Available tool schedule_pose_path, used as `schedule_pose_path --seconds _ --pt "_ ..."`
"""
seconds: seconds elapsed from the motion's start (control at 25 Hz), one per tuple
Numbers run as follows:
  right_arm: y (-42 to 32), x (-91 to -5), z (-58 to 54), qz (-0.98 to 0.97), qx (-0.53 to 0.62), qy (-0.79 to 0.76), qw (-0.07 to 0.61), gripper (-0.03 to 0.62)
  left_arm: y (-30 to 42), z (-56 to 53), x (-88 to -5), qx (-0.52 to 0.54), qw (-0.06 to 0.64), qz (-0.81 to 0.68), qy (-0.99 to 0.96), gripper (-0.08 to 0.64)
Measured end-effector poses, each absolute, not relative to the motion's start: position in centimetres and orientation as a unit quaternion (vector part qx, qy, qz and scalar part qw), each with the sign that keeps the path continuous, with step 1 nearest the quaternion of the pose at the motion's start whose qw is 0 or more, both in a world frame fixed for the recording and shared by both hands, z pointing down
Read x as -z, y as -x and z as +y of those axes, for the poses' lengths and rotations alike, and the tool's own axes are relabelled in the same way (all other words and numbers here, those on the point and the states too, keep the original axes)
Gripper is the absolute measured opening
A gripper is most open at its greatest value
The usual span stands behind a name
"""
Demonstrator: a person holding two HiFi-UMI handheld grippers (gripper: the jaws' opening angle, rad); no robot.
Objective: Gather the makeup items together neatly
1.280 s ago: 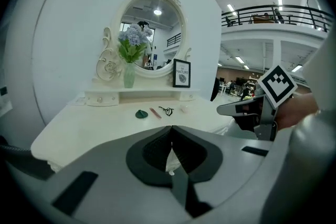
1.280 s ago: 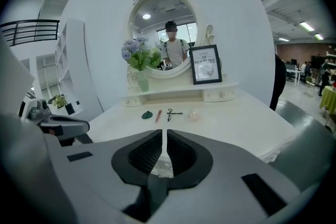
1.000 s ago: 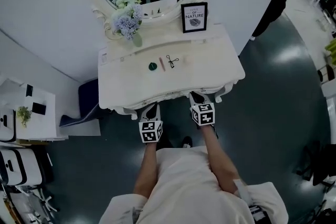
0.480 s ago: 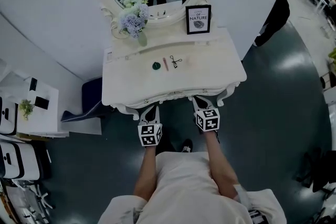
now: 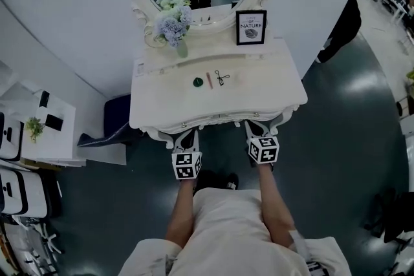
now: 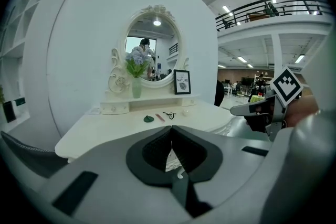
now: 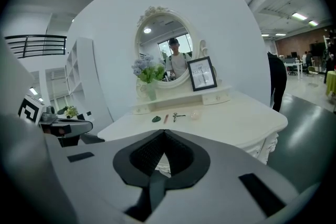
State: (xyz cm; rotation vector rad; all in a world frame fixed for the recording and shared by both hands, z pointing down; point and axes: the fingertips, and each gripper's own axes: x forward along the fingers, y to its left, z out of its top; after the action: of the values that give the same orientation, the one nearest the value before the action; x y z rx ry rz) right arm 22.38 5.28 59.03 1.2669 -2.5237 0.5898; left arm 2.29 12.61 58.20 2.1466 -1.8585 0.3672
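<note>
Hovering at the dressing table's (image 5: pixel 259 97) front edge, left gripper (image 5: pixel 185 134) and right gripper (image 5: pixel 255 130) are closed and empty, plain only in their own views. Makeup items (image 5: pixel 209 80) lie in a row mid-table. The right gripper view shows a pale round item (image 7: pixel 195 114) that the head view barely shows.

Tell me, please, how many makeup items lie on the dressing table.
4, in a row on the dressing table, left to right in the head view: a green round piece, a pink stick, a black scissor-like tool, a pale small piece. None seems hidden.
</note>
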Motion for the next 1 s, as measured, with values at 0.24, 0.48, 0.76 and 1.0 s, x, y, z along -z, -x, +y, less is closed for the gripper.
schedule_pose_path --seconds 0.24,0.48,0.76,1.0 --pt "-21.6 -59.3 5.9 -0.872 -0.197 -0.426 0.140 0.040 -2.2 13.2 -58.5 -0.124 0.146 -0.642 -0.743 0.015" --pt "-21.5 -59.4 6.1 -0.870 -0.197 -0.429 0.143 0.040 -2.3 13.5 -58.8 -0.125 0.147 -0.636 -0.747 0.015" --pt "-21.7 -59.1 5.9 -0.869 -0.195 -0.433 0.142 0.040 -2.4 12.9 -58.3 -0.118 0.142 -0.630 -0.754 0.015" --pt "-21.8 -58.8 5.4 -0.866 -0.197 -0.438 0.136 0.040 -2.8 12.4 -57.6 -0.123 0.135 -0.623 -0.761 0.015"
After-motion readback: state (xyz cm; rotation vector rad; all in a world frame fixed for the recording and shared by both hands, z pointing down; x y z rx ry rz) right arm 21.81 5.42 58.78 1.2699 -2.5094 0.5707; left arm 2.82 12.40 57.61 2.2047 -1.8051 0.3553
